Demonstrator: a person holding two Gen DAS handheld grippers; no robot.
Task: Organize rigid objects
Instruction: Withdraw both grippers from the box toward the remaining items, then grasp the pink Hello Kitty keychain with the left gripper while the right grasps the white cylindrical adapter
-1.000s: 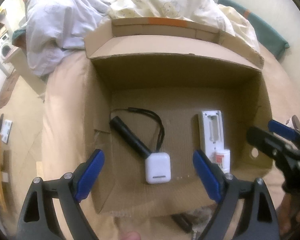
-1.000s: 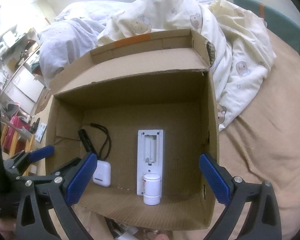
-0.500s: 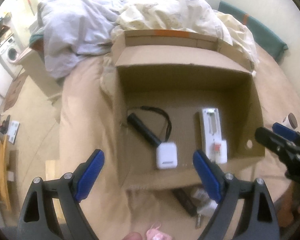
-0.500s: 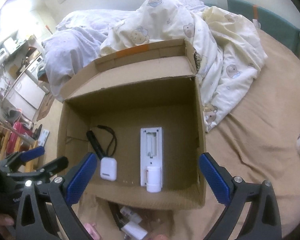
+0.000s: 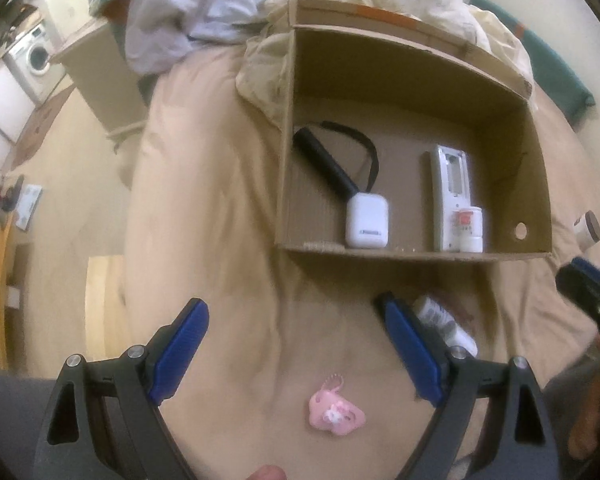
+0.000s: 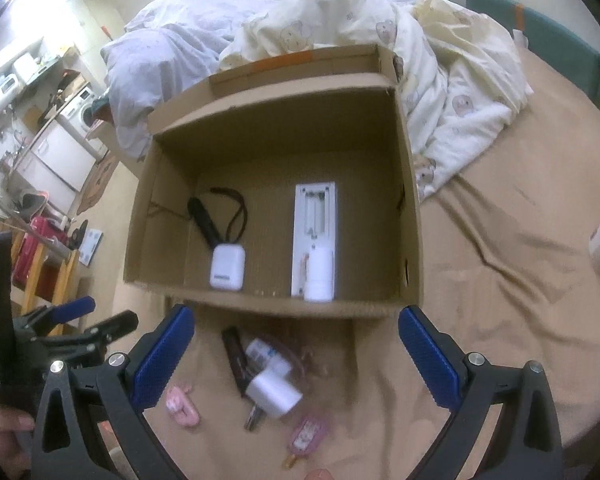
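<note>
On the tan bedsheet (image 6: 500, 280), just in front of the open brown cardboard box (image 6: 414, 216), lies our loose pile: white plug-shaped block (image 6: 274, 394), dark stick (image 6: 236, 354), pink clip (image 5: 336, 412). Left gripper (image 5: 296, 354) and right gripper (image 6: 296, 356) both have jaws spread wide, empty. Risks: soft sheet lets small bits sink or tip under a pinch, and the crowded pile means we may nudge neighbours. Hard to read: pile items overlap, blurred; the key-like bit isn't identifiable. Box already holds a white earbud case (image 6: 227, 266) and white remote (image 6: 314, 232).
</note>
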